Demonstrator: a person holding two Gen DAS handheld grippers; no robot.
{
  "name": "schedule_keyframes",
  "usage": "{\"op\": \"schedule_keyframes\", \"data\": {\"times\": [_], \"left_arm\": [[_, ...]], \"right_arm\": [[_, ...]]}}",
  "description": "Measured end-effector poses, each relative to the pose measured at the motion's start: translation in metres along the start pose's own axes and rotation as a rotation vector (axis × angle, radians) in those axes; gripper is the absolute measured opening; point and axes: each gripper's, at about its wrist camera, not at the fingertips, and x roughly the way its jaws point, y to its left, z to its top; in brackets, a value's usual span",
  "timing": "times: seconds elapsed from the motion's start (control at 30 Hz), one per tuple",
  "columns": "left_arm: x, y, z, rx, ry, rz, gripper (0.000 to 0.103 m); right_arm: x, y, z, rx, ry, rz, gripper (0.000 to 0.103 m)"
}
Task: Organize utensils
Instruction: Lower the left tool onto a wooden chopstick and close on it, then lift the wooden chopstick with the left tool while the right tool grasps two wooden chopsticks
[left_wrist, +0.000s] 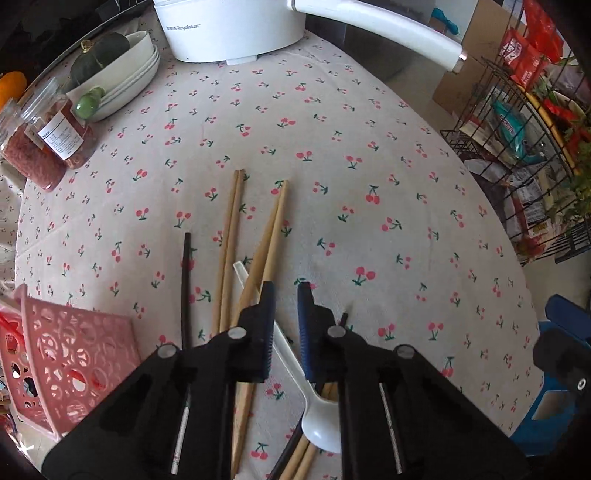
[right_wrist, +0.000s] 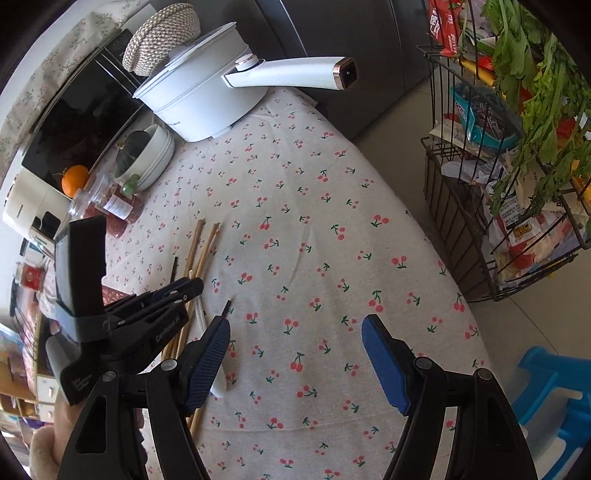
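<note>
A worktop (left_wrist: 332, 122) draped in a cherry-print cloth is shown, with a white electric pot (left_wrist: 229, 29) at its far end, stacked white bowls (left_wrist: 122, 81) and spice jars (left_wrist: 55, 140) along one side, and a wire rack (right_wrist: 498, 184) of groceries beyond the edge. The utensils are gathered in a loose heap near the left side: wooden chopsticks (left_wrist: 236, 229), a dark chopstick (left_wrist: 185, 288) and a white spoon (left_wrist: 317, 417) lying across one another. The left hand-held gripper (left_wrist: 286, 291) is poised over this heap with its jaws drawn nearly together, though nothing can be seen clamped between them. The right hand-held gripper (right_wrist: 295, 332) is held with its jaws wide apart over bare cloth. A pickup appears to be in hand; a firm hold on one piece and a carry to the pink basket (left_wrist: 70, 354) (presumably the holder) would be called for next.
</note>
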Motion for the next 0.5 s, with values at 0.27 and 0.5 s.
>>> {"op": "schedule_keyframes", "data": {"times": [0.27, 0.5], "left_arm": [[0.024, -0.003, 0.016, 0.014, 0.037, 0.07, 0.012], [0.016, -0.009, 0.016, 0.055, 0.024, 0.097, 0.007]], "right_arm": [[0.002, -0.009, 0.01, 0.007, -0.006, -0.002, 0.075], [0.005, -0.02, 0.014, 0.066, -0.003, 0.003, 0.075]]}}
